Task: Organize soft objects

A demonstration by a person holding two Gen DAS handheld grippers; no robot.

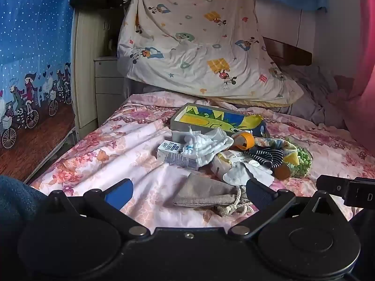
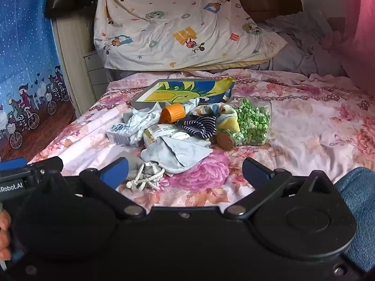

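A jumble lies mid-bed on the pink floral sheet (image 1: 121, 149). It holds a white sock (image 1: 206, 146), a navy striped sock (image 2: 199, 126), a pale grey cloth (image 2: 180, 154) and a grey drawstring pouch (image 1: 204, 193) with white cord (image 2: 145, 178). Mixed in are a small carton (image 1: 174, 155), an orange-capped bottle (image 2: 172, 113) and a clear jar of green bits (image 2: 254, 121). My left gripper (image 1: 187, 193) is open, the pouch lying between its blue fingers. My right gripper (image 2: 185, 172) is open just short of the grey cloth.
A shallow box with a yellow and blue cartoon picture (image 2: 187, 91) lies behind the pile. A cartoon-print quilt (image 1: 199, 42) hangs at the bed's head. A blue curtain (image 1: 30, 46) and drawers (image 1: 107, 84) stand left. A denim leg (image 2: 358, 201) shows at right.
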